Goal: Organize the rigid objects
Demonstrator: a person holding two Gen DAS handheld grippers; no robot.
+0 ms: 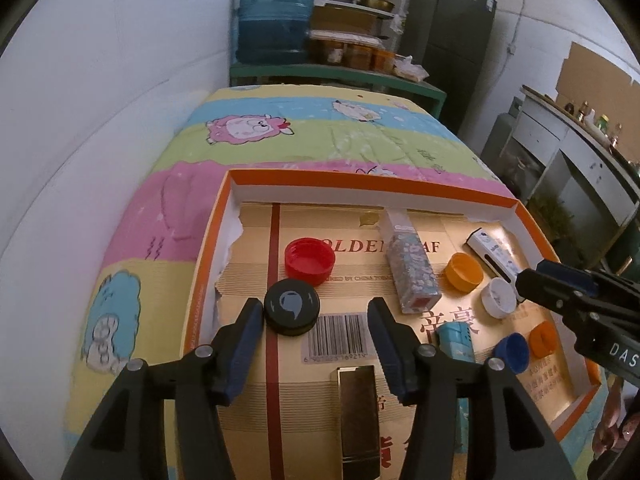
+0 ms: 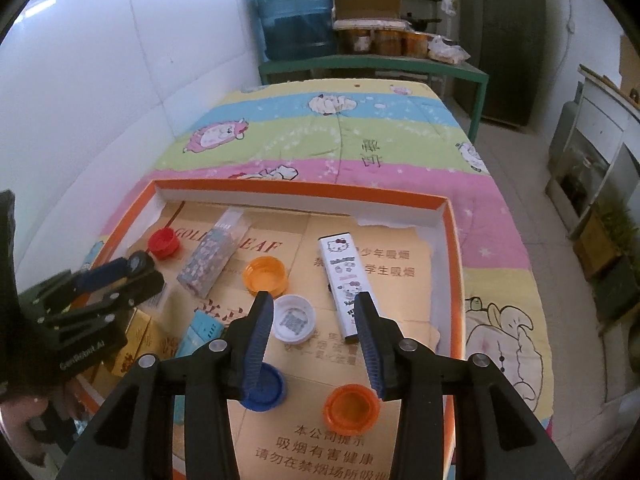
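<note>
An orange-rimmed tray (image 1: 360, 181) lined with gold card holds the loose items. My left gripper (image 1: 314, 306) stands open over its left part. A black cap (image 1: 292, 307) lies just ahead of the left fingertip, and a red cap (image 1: 310, 260) sits beyond it. My right gripper (image 2: 314, 300) is open and empty, with a white cap (image 2: 294, 318) on the floor below its tips. Around it lie an orange cap (image 2: 266, 276), a white cartoon-cat box (image 2: 346, 280), a blue cap (image 2: 264, 390) and a second orange cap (image 2: 352, 408). A speckled box (image 1: 412, 268) lies mid-tray.
A teal box (image 1: 456, 338) and a dark gold box (image 1: 358, 412) lie near the tray's front. The tray rests on a striped cartoon quilt (image 1: 280, 128) beside a white wall. Behind stand a green bench with a blue water jug (image 1: 276, 12) and shelves.
</note>
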